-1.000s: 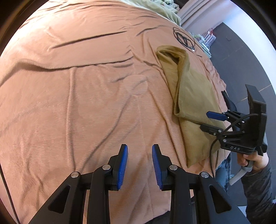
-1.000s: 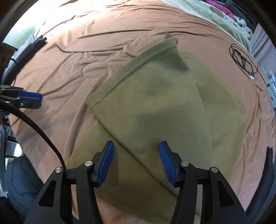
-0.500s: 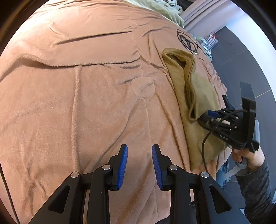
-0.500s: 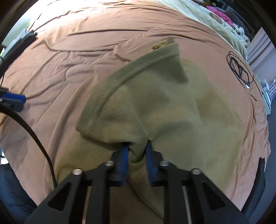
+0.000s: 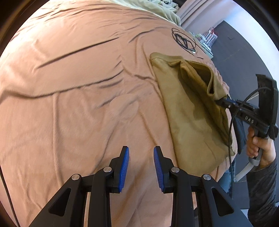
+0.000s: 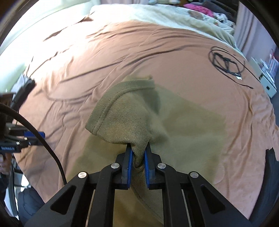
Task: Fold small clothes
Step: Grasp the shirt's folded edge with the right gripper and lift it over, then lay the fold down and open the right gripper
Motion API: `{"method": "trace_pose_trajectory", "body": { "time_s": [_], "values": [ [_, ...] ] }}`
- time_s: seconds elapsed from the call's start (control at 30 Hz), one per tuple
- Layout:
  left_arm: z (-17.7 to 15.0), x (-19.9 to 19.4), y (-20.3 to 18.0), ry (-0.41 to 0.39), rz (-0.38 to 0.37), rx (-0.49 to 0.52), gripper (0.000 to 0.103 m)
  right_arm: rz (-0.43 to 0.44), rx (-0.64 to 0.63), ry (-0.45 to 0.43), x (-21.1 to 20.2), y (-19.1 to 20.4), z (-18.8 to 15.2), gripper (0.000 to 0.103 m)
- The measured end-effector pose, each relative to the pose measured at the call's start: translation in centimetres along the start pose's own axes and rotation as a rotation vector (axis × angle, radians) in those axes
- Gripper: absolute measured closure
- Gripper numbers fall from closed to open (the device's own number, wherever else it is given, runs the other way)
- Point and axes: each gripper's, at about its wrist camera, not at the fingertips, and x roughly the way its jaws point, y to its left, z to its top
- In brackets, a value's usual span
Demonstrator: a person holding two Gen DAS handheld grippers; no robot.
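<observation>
Right gripper (image 6: 138, 153) had just closed its jaws on a bunched fold of the olive garment (image 6: 183, 125), cloth pinched tight between the blue pads (image 6: 129, 167), low centre of the right wrist frame. I saw the gripped layer pulled up off the rest of the garment into a tent, its stitched hem (image 6: 104, 111) curling left of centre, lower layer flat on the brown blanket (image 6: 122, 52) beneath. Left gripper (image 5: 141, 167) sat bottom centre of its own frame, jaws part open, nothing between the pads (image 5: 124, 167), only bare blanket (image 5: 69, 87) under them. From the left wrist view the garment (image 5: 188, 113) lay at the right of the frame near the blanket edge, upper layer lifted open where the right gripper (image 5: 218, 102) bit in from the right. A hand (image 5: 258, 146) in a dark sleeve (image 5: 261, 188) held that gripper's handle at the far right, black cable (image 5: 232, 122) looping off it. A coiled black cord (image 6: 225, 60) lay on the blanket in the upper right of the right wrist frame, well apart from the garment. Pale green bedding (image 6: 157, 12) ran along the top edge, with pink cloth (image 6: 200, 8) behind it. Left gripper (image 6: 32, 138) showed at the left edge of the right wrist view, blurred.
</observation>
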Motion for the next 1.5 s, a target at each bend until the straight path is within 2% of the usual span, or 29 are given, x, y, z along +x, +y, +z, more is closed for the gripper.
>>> {"method": "trace_pose_trajectory", "body": {
  "time_s": [0.17,0.43,0.6,0.63,0.67,0.73,0.8,1.0,1.13,1.5],
  "values": [
    [2.0,1.1,-1.4,0.005,0.007,0.016,0.072,0.012,0.096,-0.028,-0.7,-4.0,0.3,0.095],
    [5.2,3.9,-3.4,0.031,0.024,0.044,0.072,0.045,0.256,-0.027,0.9,-9.9,-0.5,0.095],
    [6.3,5.8,-4.4,0.054,0.034,0.051,0.071,0.006,0.383,-0.002,2.8,-12.9,-2.0,0.089],
    [6.4,6.1,-4.5,0.06,0.034,0.052,0.065,-0.011,0.395,0.001,2.9,-13.3,-2.1,0.088],
    [6.5,6.4,-4.7,0.062,0.034,0.052,0.058,-0.016,0.409,0.001,3.0,-13.6,-2.4,0.086],
    [6.6,6.9,-5.0,0.063,0.03,0.058,0.051,0.01,0.444,-0.011,2.9,-14.2,-3.2,0.065],
    [6.8,7.4,-5.4,0.069,0.025,0.06,0.05,0.011,0.45,-0.028,2.5,-14.3,-3.7,0.06],
    [5.9,8.6,-6.2,0.099,0.016,0.068,0.05,0.065,0.433,-0.046,1.4,-13.4,-5.2,0.06],
    [4.7,8.7,-6.7,0.115,0.015,0.078,0.05,0.105,0.446,-0.026,0.6,-13.7,-6.6,0.06],
    [1.2,8.0,-8.9,0.133,0.015,0.133,0.05,0.153,0.488,0.001,-1.8,-14.6,-9.8,0.06]
  ]
}}
